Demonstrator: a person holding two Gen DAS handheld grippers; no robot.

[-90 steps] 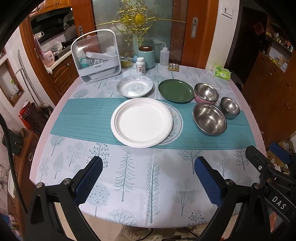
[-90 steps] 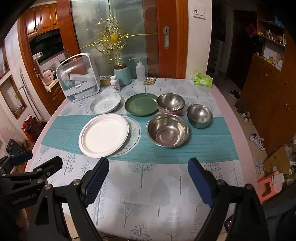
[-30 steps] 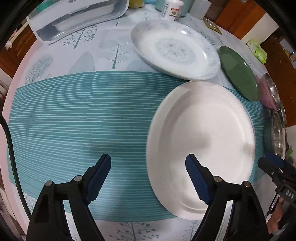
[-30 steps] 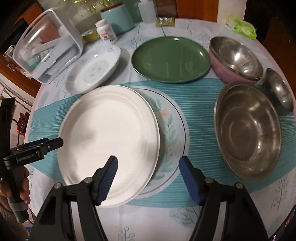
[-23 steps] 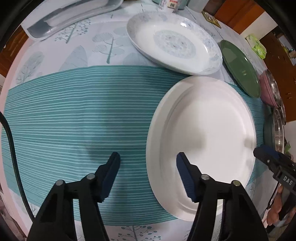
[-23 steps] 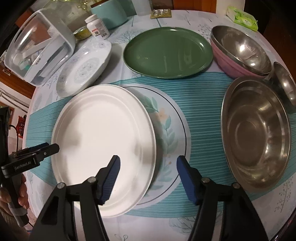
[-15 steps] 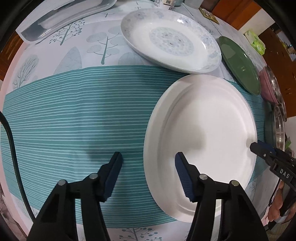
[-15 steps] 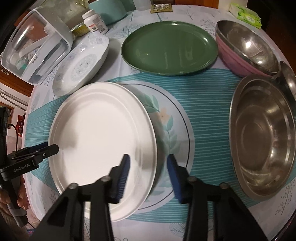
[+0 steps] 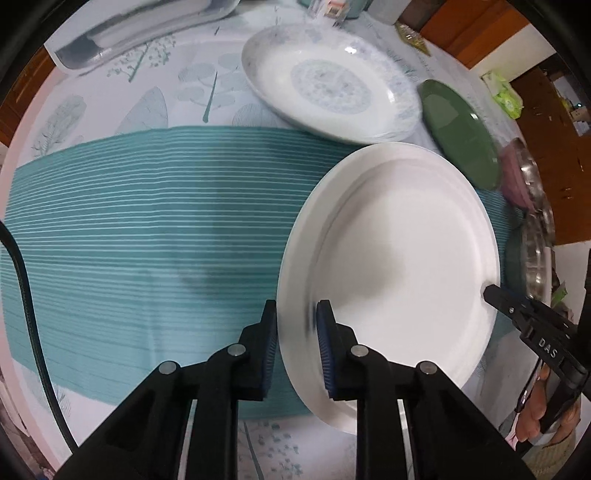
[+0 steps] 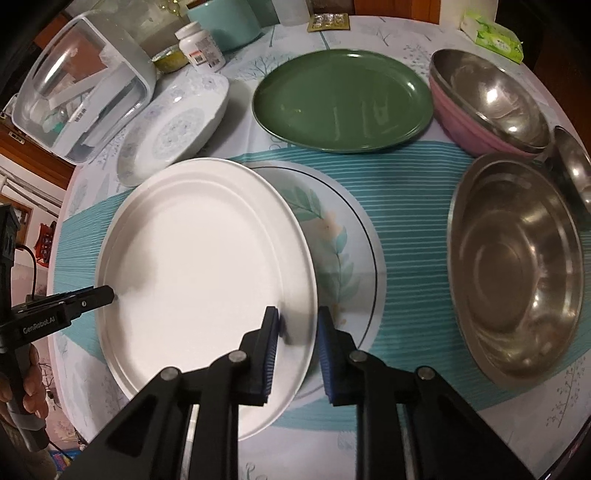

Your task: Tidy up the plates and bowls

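A large white plate (image 9: 399, 236) (image 10: 207, 258) lies on a leaf-patterned plate (image 10: 343, 236) on the teal runner. My left gripper (image 9: 295, 317) is shut on the white plate's left rim. My right gripper (image 10: 297, 325) is shut on its right rim. Each gripper also shows at the far rim in the other view. A blue-patterned white dish (image 9: 328, 81) (image 10: 173, 125) and a green plate (image 10: 341, 99) (image 9: 461, 133) lie behind. A large steel bowl (image 10: 517, 258), a pink bowl with a steel bowl inside (image 10: 484, 99) and a small steel bowl (image 10: 574, 162) sit at the right.
A clear-lidded white box (image 10: 81, 96), a pill bottle (image 10: 201, 48), a teal canister (image 10: 229, 18) and a green tissue pack (image 10: 498, 37) stand at the back of the round table (image 9: 92, 103). A black cable (image 9: 26, 295) hangs at the left.
Both grippers have closed from open onto opposite rims of the white plate. The plate's position on the table looks unchanged.
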